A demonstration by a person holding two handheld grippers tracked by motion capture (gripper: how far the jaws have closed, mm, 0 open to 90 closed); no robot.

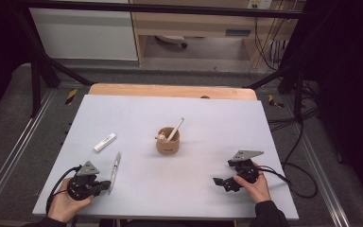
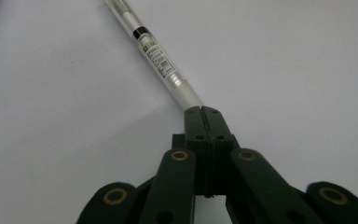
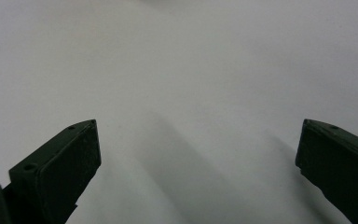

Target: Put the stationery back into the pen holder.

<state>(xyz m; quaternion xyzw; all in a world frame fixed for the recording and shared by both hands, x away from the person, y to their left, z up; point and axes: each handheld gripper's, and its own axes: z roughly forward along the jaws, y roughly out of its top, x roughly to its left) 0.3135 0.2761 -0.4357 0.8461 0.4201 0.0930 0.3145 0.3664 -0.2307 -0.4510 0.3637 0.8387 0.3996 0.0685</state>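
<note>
1. The table (image 1: pixel 137 113) carries the cup (image 1: pixel 168 142) at its middle; lift toward it.
2. Right claw (image 3: pixel 198 154) rests spread, holding nothing; keep it clear.
3. Left claw (image 2: pixel 204 112) pinches the pen (image 2: pixel 161 63) by its near end at the table's front left; raise it slowly and level, lest it pivot.

Grippers: left (image 1: pixel 105 185), right (image 1: pixel 220 181); black jaws, brass-ringed screws, grey three-cornered plates, black cables. Sleeves: dark.

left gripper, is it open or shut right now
Shut. In the left gripper view the two black jaws of the left gripper meet with no gap, and the tip of the pen on the table sits right at them.
</note>
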